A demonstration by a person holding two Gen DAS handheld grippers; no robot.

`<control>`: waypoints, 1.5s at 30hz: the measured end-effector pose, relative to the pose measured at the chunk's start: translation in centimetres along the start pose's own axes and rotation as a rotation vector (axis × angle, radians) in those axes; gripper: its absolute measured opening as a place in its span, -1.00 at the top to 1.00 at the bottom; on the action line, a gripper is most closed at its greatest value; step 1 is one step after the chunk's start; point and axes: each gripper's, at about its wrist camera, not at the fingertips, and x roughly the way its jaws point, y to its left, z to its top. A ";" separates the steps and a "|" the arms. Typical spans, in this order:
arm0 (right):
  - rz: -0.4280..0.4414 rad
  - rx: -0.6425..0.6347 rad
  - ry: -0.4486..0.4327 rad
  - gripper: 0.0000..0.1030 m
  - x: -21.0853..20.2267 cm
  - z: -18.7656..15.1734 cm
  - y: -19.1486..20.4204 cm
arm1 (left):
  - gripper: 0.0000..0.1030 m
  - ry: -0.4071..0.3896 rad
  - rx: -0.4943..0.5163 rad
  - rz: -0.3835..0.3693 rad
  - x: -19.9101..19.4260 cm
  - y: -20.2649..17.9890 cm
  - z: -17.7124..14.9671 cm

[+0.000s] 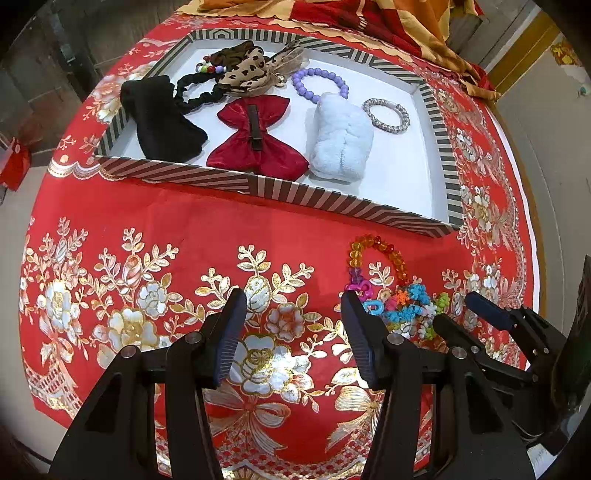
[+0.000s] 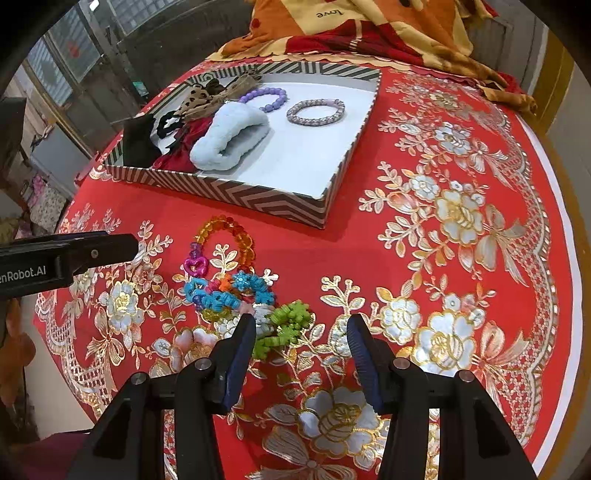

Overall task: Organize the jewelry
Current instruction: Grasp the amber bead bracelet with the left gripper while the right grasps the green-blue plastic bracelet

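A striped tray (image 1: 229,181) (image 2: 221,188) holds a black bow (image 1: 159,118), a red bow (image 1: 256,136), a pale blue fluffy scrunchie (image 1: 341,138) (image 2: 231,138), a leopard scrunchie (image 1: 243,72), a purple bead bracelet (image 1: 319,83) (image 2: 264,98) and a silver bracelet (image 1: 388,114) (image 2: 316,110). On the cloth before the tray lie an orange bead bracelet (image 1: 380,254) (image 2: 231,236) and a pile of coloured curly bands (image 1: 408,310) (image 2: 236,291). My left gripper (image 1: 293,325) hangs open over bare cloth, left of the pile. My right gripper (image 2: 301,343) (image 1: 463,314) is open, a green band (image 2: 286,326) between its fingers.
A red tablecloth with gold flowers (image 2: 454,221) covers the round table. A folded orange and red blanket (image 2: 369,26) lies behind the tray. The table's edge curves away on the right (image 2: 565,240).
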 end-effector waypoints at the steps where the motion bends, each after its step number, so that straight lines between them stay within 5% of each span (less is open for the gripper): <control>1: 0.000 -0.002 0.002 0.04 0.1 0.0 0.1 | -0.02 0.001 0.002 0.000 0.1 0.0 0.1; 6: 0.019 -0.003 0.003 0.05 0.7 0.1 0.1 | -0.02 0.007 0.007 0.001 0.4 -0.1 0.2; 11: 0.015 -0.038 -0.003 0.51 1.0 -0.1 0.7 | -0.02 0.016 0.013 0.000 0.7 -0.1 0.5; 19: 0.008 0.029 -0.017 0.72 -0.7 -0.9 -1.8 | -0.02 0.027 0.048 -0.014 1.4 -1.3 1.0; 31: 0.032 0.120 -0.057 0.72 -1.9 -1.6 -4.0 | -0.02 0.039 0.129 0.018 3.8 -4.7 1.4; 33: 0.037 0.118 -0.052 0.56 -2.0 -1.7 -4.1 | -0.02 0.039 0.144 0.033 4.2 -5.0 1.5; 35: 0.031 0.106 -0.050 0.16 -2.0 -1.7 -4.0 | -0.02 0.045 0.156 0.046 4.8 -5.5 1.8; 40: 0.028 0.096 -0.036 0.16 -1.2 -1.3 -3.5 | 0.00 0.025 0.171 0.053 5.3 -6.2 2.0; 45: 0.021 0.059 -0.038 0.17 -0.1 -0.8 -3.1 | 0.81 0.002 0.182 0.037 5.8 -6.6 2.9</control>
